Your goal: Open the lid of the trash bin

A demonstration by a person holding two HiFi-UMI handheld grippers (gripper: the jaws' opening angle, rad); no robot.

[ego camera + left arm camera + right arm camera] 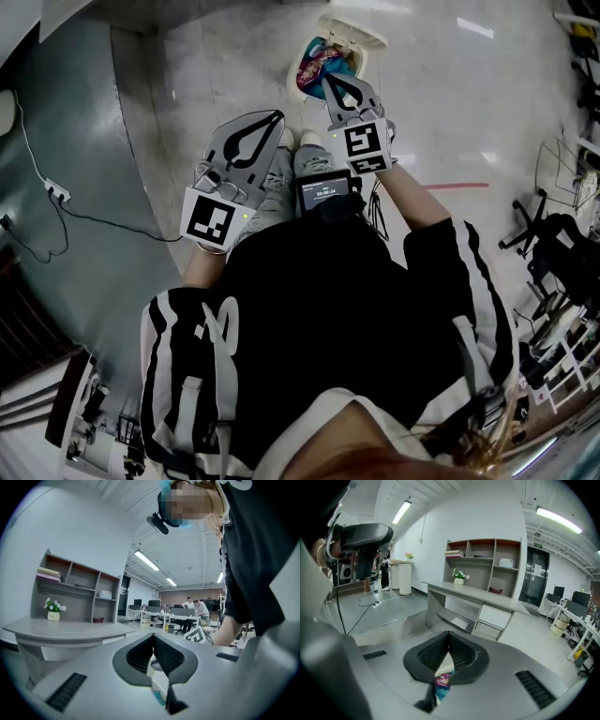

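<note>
Trash bin [314, 41] lid [364, 33] up, colourful wrappers [330, 58] inside — right gripper [328, 79] tips just over its near rim, jaws together, empty; left gripper [277, 114] beside it, likewise closed — screen [323, 192] text too small to read.

The head view looks steeply down over the person's torso to the floor. It takes in the left claw [274, 118], the right claw [328, 79] and the trash bin [371, 41] just beyond them. Each gripper view sits close behind its own jaws and faces out across the office. Both share the shelf unit [75, 590] [487, 564]. The bin's colourful litter shows through the right gripper view's jaw gap and in the head view.
</note>
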